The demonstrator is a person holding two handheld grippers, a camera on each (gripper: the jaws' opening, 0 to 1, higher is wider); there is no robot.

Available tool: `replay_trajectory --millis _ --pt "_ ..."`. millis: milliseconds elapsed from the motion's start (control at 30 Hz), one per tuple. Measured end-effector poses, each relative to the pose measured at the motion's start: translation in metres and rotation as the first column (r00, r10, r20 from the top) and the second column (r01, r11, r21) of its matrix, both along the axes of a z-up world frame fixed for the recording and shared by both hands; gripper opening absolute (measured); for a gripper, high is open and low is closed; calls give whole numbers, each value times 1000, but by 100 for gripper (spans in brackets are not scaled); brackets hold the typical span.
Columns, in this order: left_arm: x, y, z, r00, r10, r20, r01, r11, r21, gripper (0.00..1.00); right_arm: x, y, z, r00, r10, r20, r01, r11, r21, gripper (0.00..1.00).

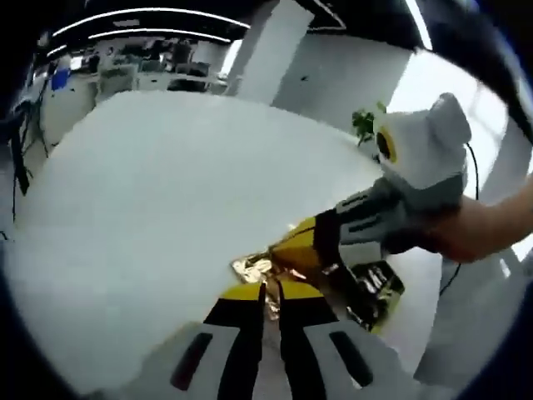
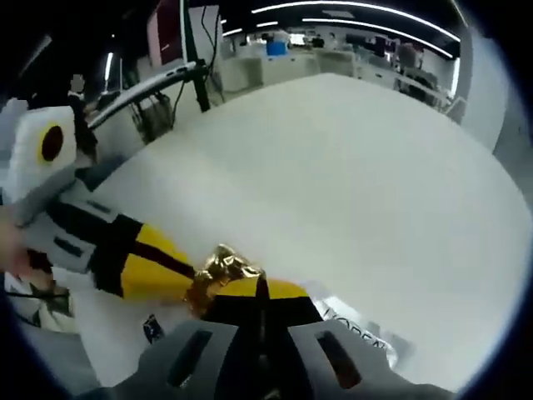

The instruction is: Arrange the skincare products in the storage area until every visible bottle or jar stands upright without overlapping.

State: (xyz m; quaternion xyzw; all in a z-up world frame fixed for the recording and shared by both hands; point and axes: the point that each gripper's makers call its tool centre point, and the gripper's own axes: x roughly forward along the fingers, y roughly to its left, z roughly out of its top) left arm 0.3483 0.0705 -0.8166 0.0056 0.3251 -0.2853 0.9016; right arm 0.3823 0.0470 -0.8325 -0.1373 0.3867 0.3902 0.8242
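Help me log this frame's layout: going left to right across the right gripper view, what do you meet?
Other gripper's white camera housing → its yellow-and-black jaws → crumpled gold foil → right gripper, whose jaws stand together → lettered packet on the white table.

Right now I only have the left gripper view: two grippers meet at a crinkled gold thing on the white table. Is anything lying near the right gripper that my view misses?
Observer: Yes. In the right gripper view a pale packet with printed letters lies flat on the table, close beside the right gripper.
Operator: Are that gripper's jaws open?
Observer: No. From its own camera they stand together with only a dark seam between them. The gold foil piece sits just off their tips, right at the tip of the left gripper. I cannot tell which gripper is pinching it.
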Motion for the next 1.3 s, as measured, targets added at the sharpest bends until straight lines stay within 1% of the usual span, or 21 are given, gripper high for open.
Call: replay_trajectory --millis 67,200,267,333,433,467,533,567,600,633,700,800,867,900,933,967,1033,1100,1167,1233,1300 --pt "3 -3 1 999 -41 36 39 998 49 1 0 2 0 1000 1 3 -1 1000 2 1" --pt "7 -5 1 998 -51 47 47 996 73 6 -1 4 -2 1000 1 6 -1 1000 0 1" --pt "11 -1 1 997 -57 55 52 994 101 7 -1 4 -2 1000 -1 8 1 1000 2 1" --pt "12 0 0 995 -82 62 73 988 137 9 -1 4 -2 1000 0 10 0 1000 4 1" --pt "12 -4 1 986 -143 84 124 971 204 10 -1 5 -2 1000 4 14 -4 1000 -2 1" --pt "11 -5 1 984 -157 82 137 967 216 10 -1 5 -2 1000 6 16 -6 1000 -3 1" --pt "10 -4 -6 976 -205 66 178 942 285 11 -1 5 -2 1000 7 16 -7 1000 -2 1" --pt "9 0 -14 975 -220 41 195 925 325 12 0 5 -2 1000 5 13 -5 1000 1 1" --pt "9 -3 -14 972 -232 46 206 926 316 12 -1 5 -2 1000 4 11 -4 1000 2 1" --pt "12 -3 -12 974 -218 62 189 934 303 12 -1 4 -1 1000 4 11 -4 1000 0 1" --pt "12 -1 -13 974 -223 46 200 933 301 12 -1 4 -1 1000 10 15 -10 1000 -2 1" --pt "12 -2 -13 970 -238 41 214 926 310 12 -2 4 -1 1000 21 22 -21 1000 -9 1" --pt "12 -2 -13 970 -242 39 217 924 316 11 0 5 2 994 84 64 -81 996 -39 2" --pt "12 -1 -13 971 -237 38 214 925 314 11 2 6 5 989 109 96 -105 993 -49 3" --pt "13 0 -14 972 -234 38 211 927 311 11 2 8 13 982 129 137 -124 991 -47 3" --pt "13 0 -14 972 -231 35 210 928 307 11 3 10 22 974 141 178 -137 990 -37 4" --pt "12 -1 -13 972 -231 35 209 929 305 11 6 7 34 962 141 234 -137 990 -36 6" --pt "12 -1 -13 970 -241 39 217 925 313 11 3 2 41 960 130 246 -126 992 -30 9" --pt "13 -1 -13 970 -240 38 217 927 307 11 -3 -6 46 959 126 253 -121 992 -35 17" --pt "12 -2 -12 970 -241 38 218 926 307 11 -8 -14 41 957 134 259 -123 991 -57 18" --pt "12 -2 -12 969 -245 39 221 925 310 11 -17 -22 40 956 144 256 -131 989 -69 18"
